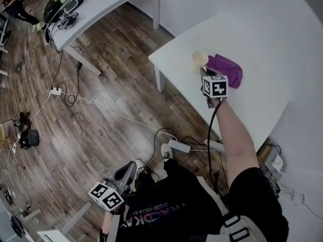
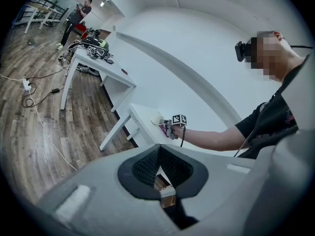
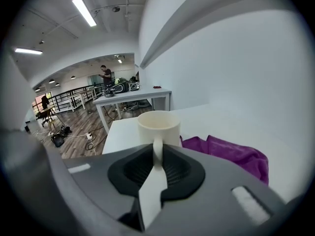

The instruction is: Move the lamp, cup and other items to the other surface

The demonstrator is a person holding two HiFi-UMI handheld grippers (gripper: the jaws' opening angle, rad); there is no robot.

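A cream cup (image 1: 200, 58) (image 3: 158, 127) stands upright on the white table (image 1: 262, 44), close to its front left corner. My right gripper (image 1: 206, 73) (image 3: 157, 151) is shut on the cup's handle, which runs straight down between the black pads. A crumpled purple cloth (image 1: 225, 69) (image 3: 236, 154) lies just right of the cup, touching it or nearly so. My left gripper (image 1: 126, 174) (image 2: 158, 154) hangs low beside the person's leg over the floor, far from the table, its pads together with nothing between them. No lamp shows.
A second white table (image 1: 101, 4) with bags and gear stands at the upper left. Cables and a power strip (image 1: 55, 91) lie on the wooden floor, another strip (image 1: 179, 146) near the person's shoe. A person (image 2: 78, 16) stands far off. A wall runs behind the table.
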